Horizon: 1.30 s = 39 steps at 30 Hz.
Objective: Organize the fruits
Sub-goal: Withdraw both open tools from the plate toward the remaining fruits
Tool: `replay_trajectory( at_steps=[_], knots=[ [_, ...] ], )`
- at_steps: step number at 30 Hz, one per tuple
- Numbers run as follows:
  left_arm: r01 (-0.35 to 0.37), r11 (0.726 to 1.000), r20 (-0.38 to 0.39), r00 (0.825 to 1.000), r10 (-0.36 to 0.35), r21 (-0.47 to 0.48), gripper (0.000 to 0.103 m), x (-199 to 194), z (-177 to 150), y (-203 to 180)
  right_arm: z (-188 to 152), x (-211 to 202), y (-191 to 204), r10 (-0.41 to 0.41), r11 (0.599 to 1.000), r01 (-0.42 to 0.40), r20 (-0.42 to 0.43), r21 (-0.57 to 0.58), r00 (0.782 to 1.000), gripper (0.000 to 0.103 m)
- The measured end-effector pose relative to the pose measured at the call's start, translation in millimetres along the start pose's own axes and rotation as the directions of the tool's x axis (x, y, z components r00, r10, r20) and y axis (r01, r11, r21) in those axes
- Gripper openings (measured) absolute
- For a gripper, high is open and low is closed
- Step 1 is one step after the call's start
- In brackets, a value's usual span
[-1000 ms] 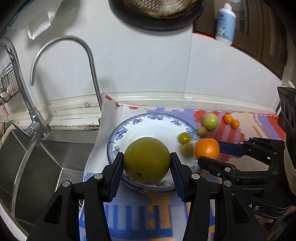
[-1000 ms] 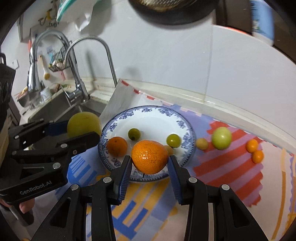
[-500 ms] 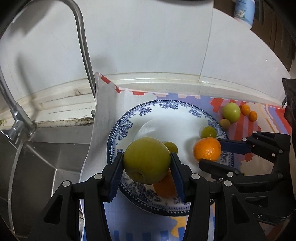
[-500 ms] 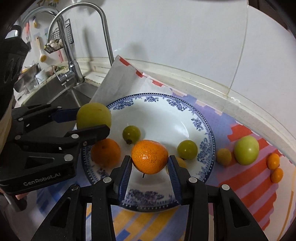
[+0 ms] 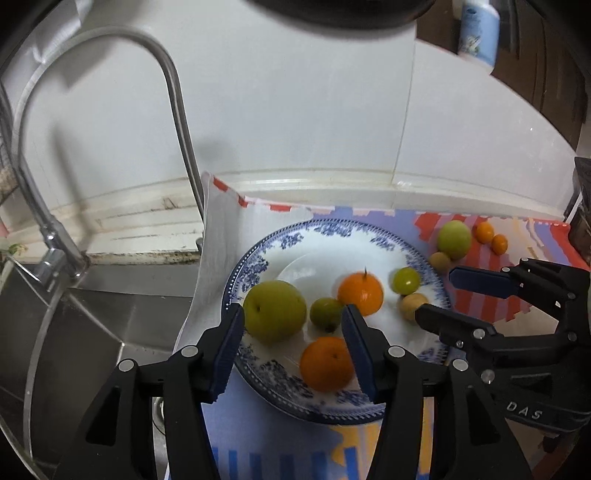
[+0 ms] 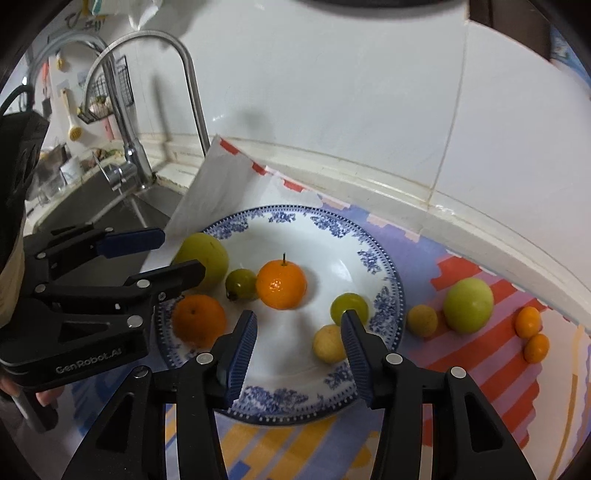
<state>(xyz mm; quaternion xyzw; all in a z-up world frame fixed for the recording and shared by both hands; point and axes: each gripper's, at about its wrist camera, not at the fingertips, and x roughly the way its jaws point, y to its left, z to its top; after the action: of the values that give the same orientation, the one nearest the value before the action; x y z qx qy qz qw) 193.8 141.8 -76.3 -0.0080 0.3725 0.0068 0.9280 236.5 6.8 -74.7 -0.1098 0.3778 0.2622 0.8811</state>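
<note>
A blue-patterned white plate [image 5: 325,240] [image 6: 384,266] holds a large yellow-green pear [image 5: 275,311] [image 6: 207,254], two oranges [image 5: 360,293] [image 5: 327,363] [image 6: 281,283] [image 6: 199,320], two small green fruits [image 5: 405,280] [image 6: 349,307] and a small yellow fruit [image 6: 327,345]. My left gripper [image 5: 293,338] is open and empty just in front of the pear. My right gripper [image 6: 299,339] is open and empty over the plate's front. It also shows in the left wrist view [image 5: 454,295]. Off the plate lie a green apple [image 6: 468,303], a small yellow fruit [image 6: 422,320] and two kumquats [image 6: 532,334].
A steel sink [image 5: 74,332] and tall faucet [image 5: 177,110] stand left of the plate. The plate rests on a patterned mat [image 6: 480,369] against a white tiled wall [image 5: 295,110]. A blue bottle [image 5: 476,31] stands at the upper right.
Both grippers opened and let go: the pear and the orange now sit on the plate. Both grippers have drawn back a little.
</note>
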Motion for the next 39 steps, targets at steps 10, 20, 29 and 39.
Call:
replay_trajectory(
  at_steps=[10,20,29,39],
  knots=[
    [0.03,0.999,0.119,0.992,-0.028,-0.015,0.075,-68.4,-0.9,-40.3,-13.1,-72.8,-17.6,-0.054,0.997,0.049,0.113,0.052,0.992,0.048],
    [0.057,0.998,0.202,0.978,-0.055,-0.007,0.081,-106.5,-1.6,-88.8,-32.9,-140.7,-48.3,-0.143,0.986,0.122,0.195,0.112,0.97,0.052],
    [0.021,1.0,0.225,0.974,-0.02,-0.005,0.081,-106.3,-2.5,-120.4,-53.5,-166.7,-86.9,-0.244,0.957,0.2,0.205,0.211,0.948,0.053],
    [0.0,1.0,0.258,0.966,0.005,-0.018,0.08,-89.5,-8.6,-153.0,-71.4,-168.6,-124.0,-0.292,0.935,0.238,0.191,0.262,0.937,0.053]
  ],
)
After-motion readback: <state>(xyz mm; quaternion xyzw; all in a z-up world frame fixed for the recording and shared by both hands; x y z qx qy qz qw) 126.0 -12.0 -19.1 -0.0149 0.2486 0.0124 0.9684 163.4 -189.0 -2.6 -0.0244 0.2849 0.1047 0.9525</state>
